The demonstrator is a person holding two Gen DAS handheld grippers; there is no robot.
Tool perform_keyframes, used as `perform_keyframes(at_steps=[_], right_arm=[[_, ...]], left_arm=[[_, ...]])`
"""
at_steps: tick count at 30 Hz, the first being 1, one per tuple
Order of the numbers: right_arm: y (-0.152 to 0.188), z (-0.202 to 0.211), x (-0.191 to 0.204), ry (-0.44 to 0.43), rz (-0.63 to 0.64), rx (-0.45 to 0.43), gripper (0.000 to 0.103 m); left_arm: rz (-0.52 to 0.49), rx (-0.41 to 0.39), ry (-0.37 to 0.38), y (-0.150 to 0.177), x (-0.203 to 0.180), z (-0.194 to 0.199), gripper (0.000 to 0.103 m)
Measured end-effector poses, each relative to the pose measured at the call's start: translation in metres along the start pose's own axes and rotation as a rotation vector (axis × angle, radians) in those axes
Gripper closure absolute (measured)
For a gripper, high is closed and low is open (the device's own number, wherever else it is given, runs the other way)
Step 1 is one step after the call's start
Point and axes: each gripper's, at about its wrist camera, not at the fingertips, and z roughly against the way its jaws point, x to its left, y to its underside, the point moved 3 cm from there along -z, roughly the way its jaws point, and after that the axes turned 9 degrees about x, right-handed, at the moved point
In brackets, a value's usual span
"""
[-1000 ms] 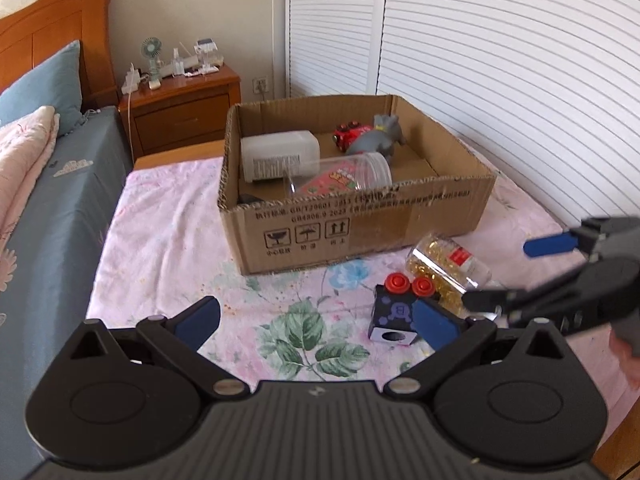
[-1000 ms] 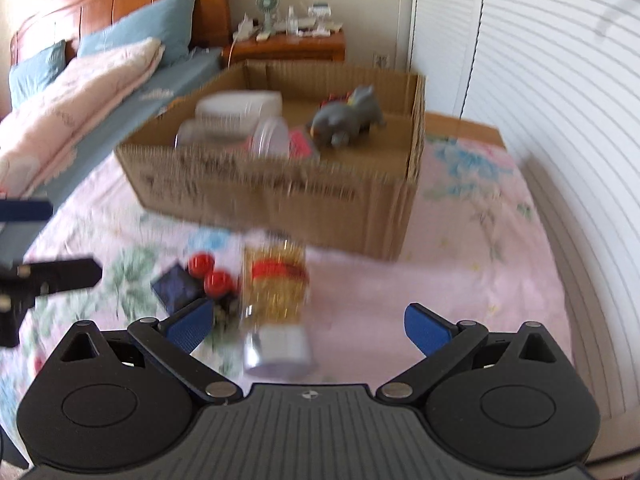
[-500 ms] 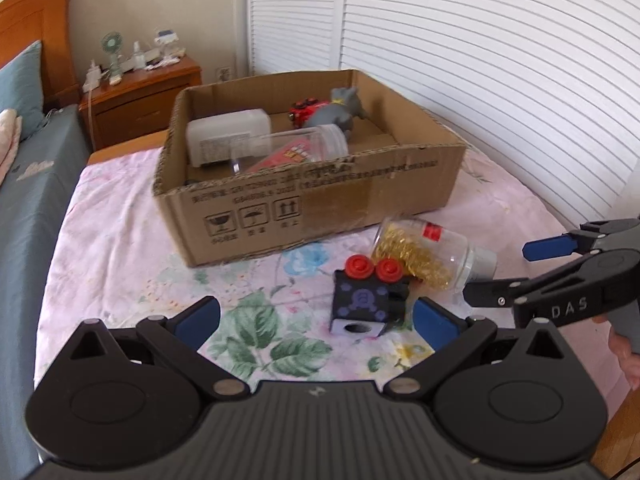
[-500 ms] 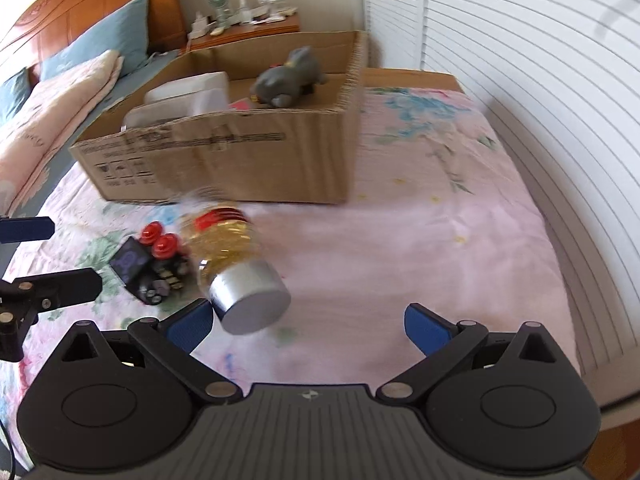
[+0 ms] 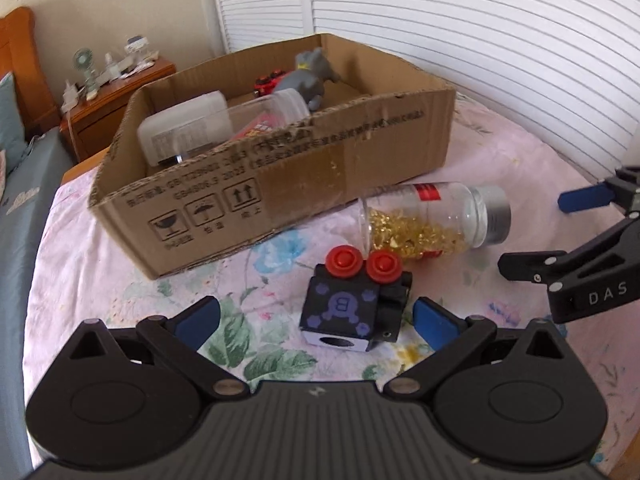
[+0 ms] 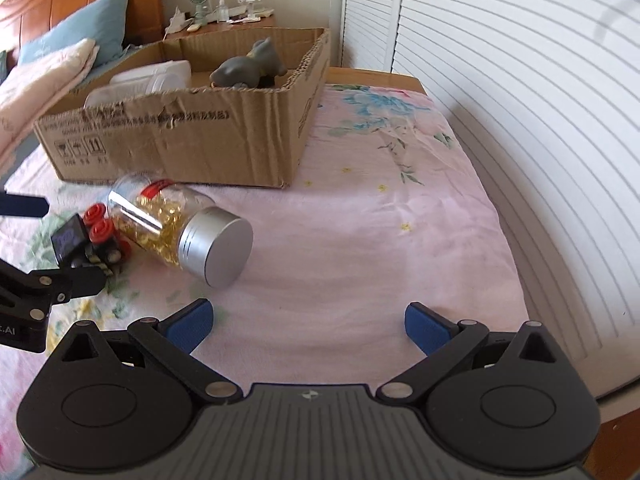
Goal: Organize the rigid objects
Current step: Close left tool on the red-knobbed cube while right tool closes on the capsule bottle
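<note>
A black toy block with two red buttons (image 5: 354, 300) lies on the floral bedsheet, between my left gripper's (image 5: 316, 318) open fingers, untouched. It also shows in the right wrist view (image 6: 90, 236). Behind it a clear jar of golden capsules with a silver lid (image 5: 432, 222) lies on its side; the right wrist view shows it (image 6: 180, 228) just ahead-left of my open, empty right gripper (image 6: 308, 326). A cardboard box (image 5: 280, 184) holds a white container (image 5: 188, 128), a clear jar, a red toy and a grey toy animal (image 5: 308, 78).
The box sits mid-bed (image 6: 224, 140). White louvred closet doors (image 6: 520, 100) run along the right. A wooden nightstand (image 5: 116, 96) with a small fan stands behind the box. Pillows (image 6: 76, 36) and a headboard lie to the left. The bed's wooden edge is at the right.
My left gripper has swung right and closed in, so the toy block now sits between its fingers. My right gripper has shifted right; the capsule jar now lies to its left.
</note>
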Motion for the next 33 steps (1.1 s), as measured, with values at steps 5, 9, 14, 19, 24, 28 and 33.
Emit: perform_keyframes(at_steps=[5,9,14,19,24,28,33], right_arm=[[0.002,0.000,-0.001,-0.002,0.000,-0.014,0.000],[0.003,0.001,-0.001,0.001,-0.001,-0.022,0.000],[0.001,0.001,0.000,0.007,-0.013,-0.012,0.000],[0.000,0.006,0.005,-0.045,-0.011,0.026,0.000],[-0.010,0.006,0.002,-0.030,-0.063,-0.010,0.000],[-0.019,0.001,-0.006,-0.016,-0.107,-0.003,0.000],[-0.015,0.016,0.016,-0.186,-0.032,-0.023,0.000]], left_arm=[[-0.020,-0.012,0.052,-0.001,0.000,-0.005,0.031],[-0.023,-0.011,0.106,-0.002,0.000,-0.003,0.053],[0.012,-0.004,0.070,0.004,0.005,-0.001,0.053],[0.045,0.002,0.004,0.018,0.021,0.006,0.053],[0.085,0.006,-0.003,0.029,0.033,0.012,0.053],[0.094,0.006,-0.002,0.035,0.038,0.017,0.053],[0.107,0.005,0.001,0.040,0.041,0.019,0.053]])
